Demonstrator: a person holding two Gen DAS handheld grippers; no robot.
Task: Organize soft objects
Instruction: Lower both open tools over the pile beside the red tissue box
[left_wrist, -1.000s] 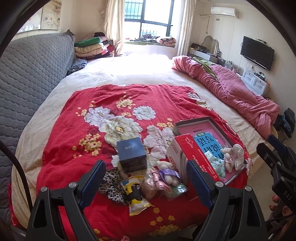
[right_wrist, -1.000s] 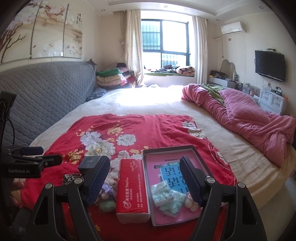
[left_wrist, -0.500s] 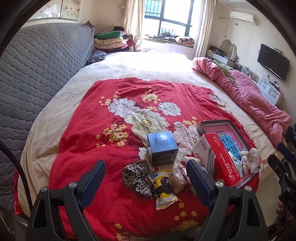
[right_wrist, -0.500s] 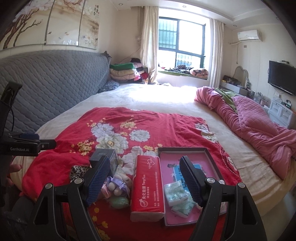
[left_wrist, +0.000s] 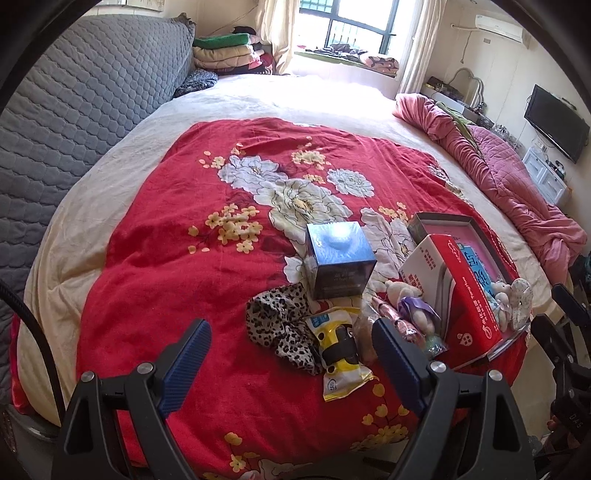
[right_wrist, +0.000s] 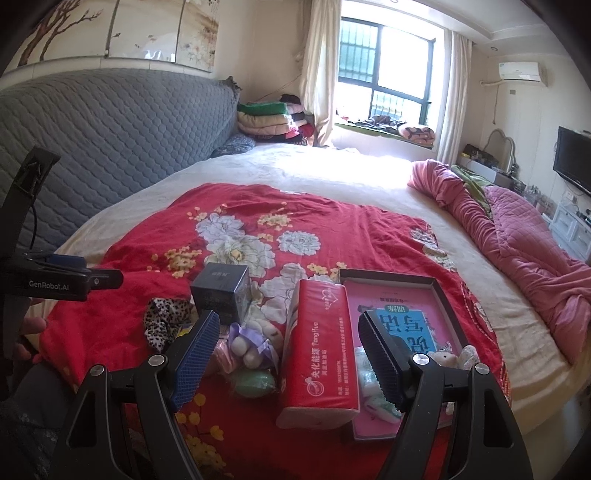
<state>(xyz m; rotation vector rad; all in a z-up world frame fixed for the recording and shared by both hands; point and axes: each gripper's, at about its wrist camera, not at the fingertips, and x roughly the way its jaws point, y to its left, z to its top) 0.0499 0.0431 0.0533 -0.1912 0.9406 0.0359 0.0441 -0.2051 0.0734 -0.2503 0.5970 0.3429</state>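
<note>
On the red floral blanket lie a leopard-print cloth, a yellow snack packet, a small plush with purple ribbon and a green soft ball. A red tissue pack leans on the edge of a shallow box with a pink lining, which holds small tissue packets and a little plush. My left gripper is open above the cloth and packet. My right gripper is open, hovering over the tissue pack.
A dark blue cube box stands behind the soft items. A crumpled pink quilt lies at the right of the bed. A grey padded headboard runs along the left. Folded blankets are stacked by the window.
Both grippers have drifted left, so the pile of objects sits further right in each view. Both stay open. Nothing on the bed has moved.
</note>
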